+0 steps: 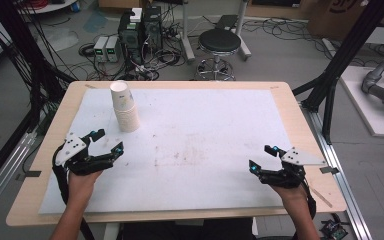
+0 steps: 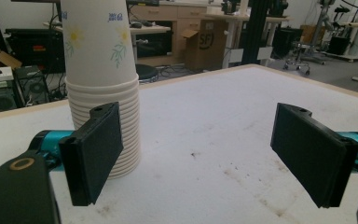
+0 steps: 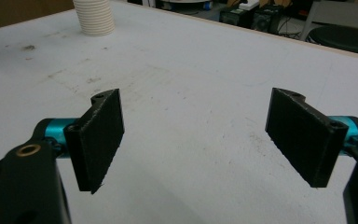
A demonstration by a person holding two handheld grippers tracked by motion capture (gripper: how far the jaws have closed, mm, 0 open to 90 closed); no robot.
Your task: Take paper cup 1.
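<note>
Cups (image 1: 123, 107), a stack of paper ones upside down, stand on the white mat (image 1: 205, 130) at about 10 o'clock from the table's middle. Left gripper (image 1: 106, 140) sits just short of the stack at its 7 o'clock, jaws wide apart, nothing between them, not touching. Right gripper (image 1: 261, 157) is well apart at 4 o'clock, jaws wide, empty. Left gripper view shows a flower print on the top cup (image 2: 98, 42); right gripper view shows the stack's ribbed rims (image 3: 94, 17) far off.

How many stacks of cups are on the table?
1. The cup stack stands upside down at the table's far left, just ahead of the open left gripper. How many cups are nested in it cannot be told exactly.
</note>
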